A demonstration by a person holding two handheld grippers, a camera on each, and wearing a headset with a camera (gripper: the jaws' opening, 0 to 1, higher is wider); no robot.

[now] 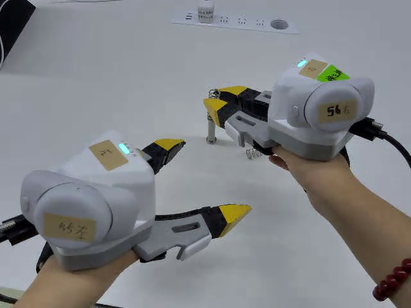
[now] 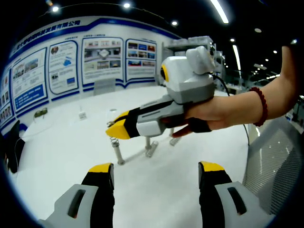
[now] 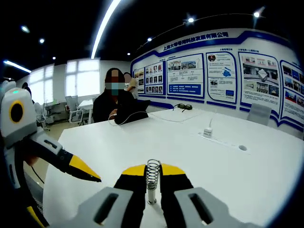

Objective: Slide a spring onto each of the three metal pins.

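We hold our right gripper [image 1: 221, 101] with its jaws pinched close on a spring [image 3: 152, 173], which sits over the top of an upright pin [image 1: 210, 131] standing on the white table [image 1: 96, 77]. Our left gripper [image 1: 205, 179] hangs nearer to us, well apart from the pin, its jaws spread wide with nothing between them. A loose spring [image 1: 254, 153] lies on the table just under the right gripper's body. A power strip [image 1: 234, 20] lies farther back on the table.
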